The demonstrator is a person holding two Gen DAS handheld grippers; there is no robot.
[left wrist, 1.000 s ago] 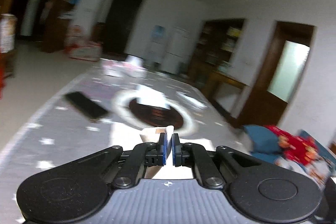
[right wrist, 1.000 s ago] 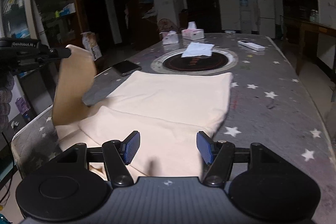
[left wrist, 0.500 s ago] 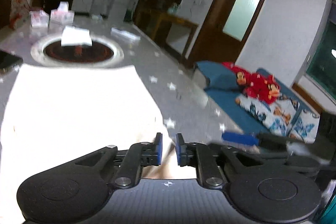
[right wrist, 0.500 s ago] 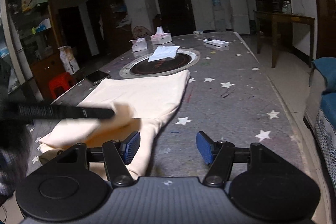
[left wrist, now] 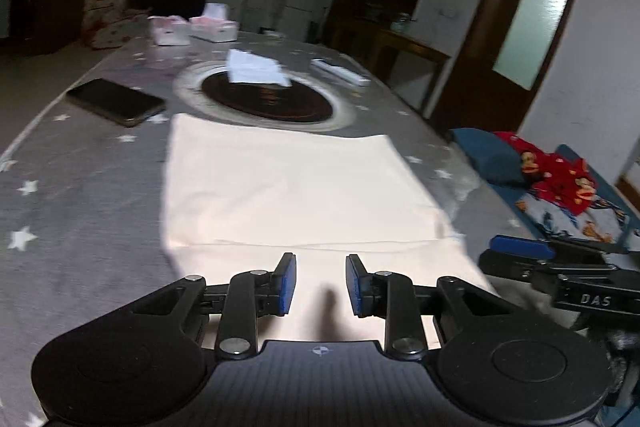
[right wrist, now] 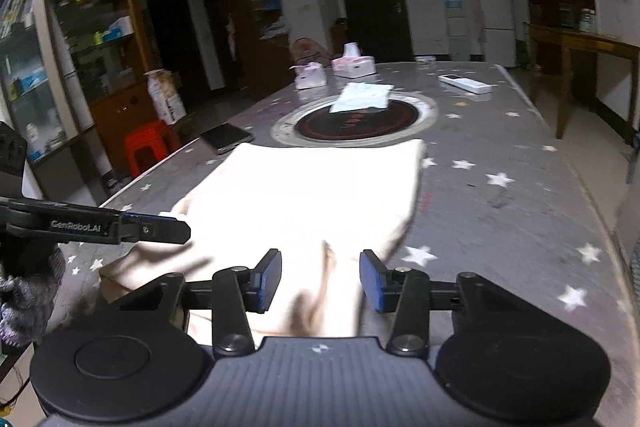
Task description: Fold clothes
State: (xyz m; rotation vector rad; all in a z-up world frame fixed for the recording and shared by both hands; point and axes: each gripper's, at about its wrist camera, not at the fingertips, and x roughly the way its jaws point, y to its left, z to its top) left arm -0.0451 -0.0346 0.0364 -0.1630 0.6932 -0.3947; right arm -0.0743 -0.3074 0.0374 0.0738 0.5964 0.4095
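Note:
A cream garment lies folded flat on the grey star-patterned table, with a fold line across its near part. My left gripper hovers low over the near edge. Its jaws are opening, and nothing is between the pads. In the right wrist view the same garment has a raised crease running toward my right gripper. Those jaws are closing, with the crease between the pads but not pressed. The left gripper's fingers reach in from the left at the cloth's edge.
Beyond the garment is a round dark inset with a white paper on it. A dark phone lies at the left, with tissue boxes and a remote farther back. A red stool stands beside the table.
The left gripper let go of the lifted cloth flap, came down over the garment's near edge and opened. The flap now lies flat. The right gripper's jaws have narrowed.

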